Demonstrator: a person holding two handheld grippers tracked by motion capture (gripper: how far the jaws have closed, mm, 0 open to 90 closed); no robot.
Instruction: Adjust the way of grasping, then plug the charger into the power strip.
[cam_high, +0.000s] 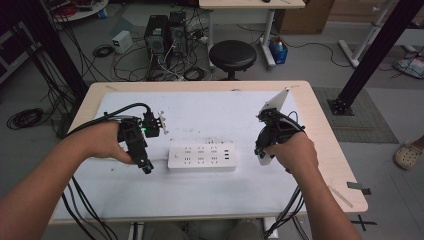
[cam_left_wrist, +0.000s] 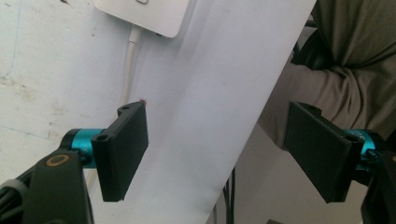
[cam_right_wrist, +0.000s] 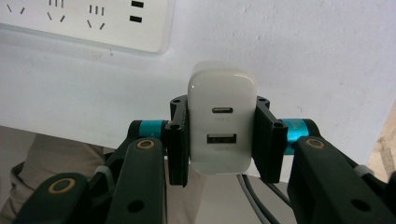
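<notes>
at centre of the high view, on the pale surface (cam_high: 210, 190), lies a white power strip (cam_high: 202, 157), flat and rectangular, matte plastic with several socket groups and small usb slots toward its right end; no plug seated in it yet. to its right, the right tool (cam_high: 264, 151), clamped on a white charger (cam_right_wrist: 222, 122): glossy, rounded-corner block with 1 oval port above 1 rectangular port, pinched squarely between 2 ribbed black jaws. lower left of the strip, the left tool (cam_high: 146, 167), jaws spread wide and empty, hanging over the white sheet near the strip's thin white cord (cam_left_wrist: 129, 60). judged from this: charger picked up and carried near the strip; likely left, lining up its prongs and pressing into a socket, perhaps with the strip steadied.
</notes>
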